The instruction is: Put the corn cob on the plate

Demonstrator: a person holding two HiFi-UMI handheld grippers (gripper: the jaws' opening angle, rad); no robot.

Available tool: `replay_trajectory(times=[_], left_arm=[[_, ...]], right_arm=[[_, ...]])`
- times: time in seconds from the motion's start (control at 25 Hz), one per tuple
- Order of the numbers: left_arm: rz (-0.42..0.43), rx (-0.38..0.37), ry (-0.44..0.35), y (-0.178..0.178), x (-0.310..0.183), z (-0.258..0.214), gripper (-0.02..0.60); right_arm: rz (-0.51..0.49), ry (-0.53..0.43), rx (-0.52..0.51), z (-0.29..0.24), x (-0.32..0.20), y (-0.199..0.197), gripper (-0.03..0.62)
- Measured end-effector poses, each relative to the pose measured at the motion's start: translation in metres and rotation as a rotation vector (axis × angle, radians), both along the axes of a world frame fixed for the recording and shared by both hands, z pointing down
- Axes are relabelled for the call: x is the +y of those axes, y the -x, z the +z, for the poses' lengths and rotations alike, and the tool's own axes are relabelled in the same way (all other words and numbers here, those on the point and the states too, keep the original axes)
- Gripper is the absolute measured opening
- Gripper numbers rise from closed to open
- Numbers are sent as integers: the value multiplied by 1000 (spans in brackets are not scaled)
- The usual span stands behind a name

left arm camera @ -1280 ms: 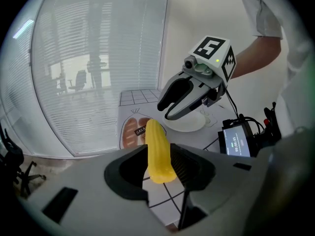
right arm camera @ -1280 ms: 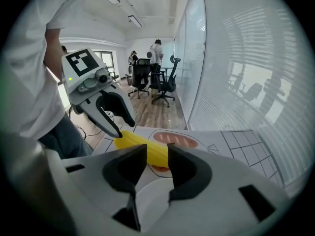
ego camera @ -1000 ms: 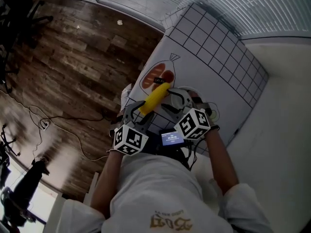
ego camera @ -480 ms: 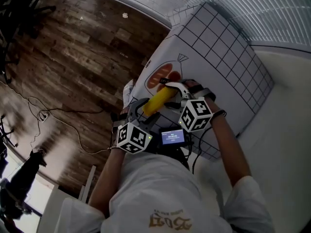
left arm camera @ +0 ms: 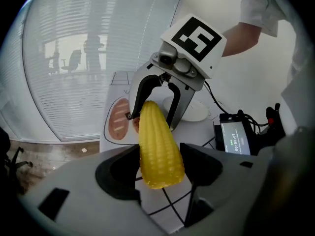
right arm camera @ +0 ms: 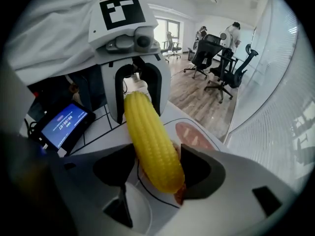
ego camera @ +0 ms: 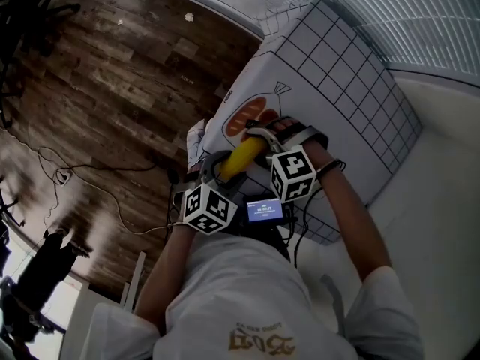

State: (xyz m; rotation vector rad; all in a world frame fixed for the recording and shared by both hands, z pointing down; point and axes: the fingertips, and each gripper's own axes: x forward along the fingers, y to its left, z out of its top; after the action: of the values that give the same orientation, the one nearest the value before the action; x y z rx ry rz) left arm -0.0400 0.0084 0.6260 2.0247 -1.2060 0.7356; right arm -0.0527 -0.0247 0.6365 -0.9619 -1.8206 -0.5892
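Corn cob (ego camera: 241, 158) lies low over the table (ego camera: 337, 81), 1 end in each gripper to keep it level. Left gripper (left arm camera: 157, 167) and right gripper (right arm camera: 156, 175) stand wide apart, pads loose beside it, which looks like a release. White plate (left arm camera: 198, 113) sits at 1 o'clock.

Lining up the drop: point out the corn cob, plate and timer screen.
corn cob (left arm camera: 157, 146), left gripper view, middle of its kernels.
plate (left arm camera: 203, 112), left gripper view, its white rim.
timer screen (left arm camera: 235, 137), left gripper view, centre of the lit display.
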Motion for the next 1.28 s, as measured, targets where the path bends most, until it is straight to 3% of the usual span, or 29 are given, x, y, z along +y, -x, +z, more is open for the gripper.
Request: replay_trajectory(times=[0.36, 1.0, 1.28], left_arm=[[33, 9, 12, 3, 1, -3, 258], [89, -116, -104, 23, -15, -63, 258], [166, -150, -128, 17, -15, -80, 256]], right_arm=[[12, -9, 4, -5, 0, 0, 285], [75, -125, -109, -64, -17, 17, 281], [150, -140, -141, -78, -18, 9, 281]])
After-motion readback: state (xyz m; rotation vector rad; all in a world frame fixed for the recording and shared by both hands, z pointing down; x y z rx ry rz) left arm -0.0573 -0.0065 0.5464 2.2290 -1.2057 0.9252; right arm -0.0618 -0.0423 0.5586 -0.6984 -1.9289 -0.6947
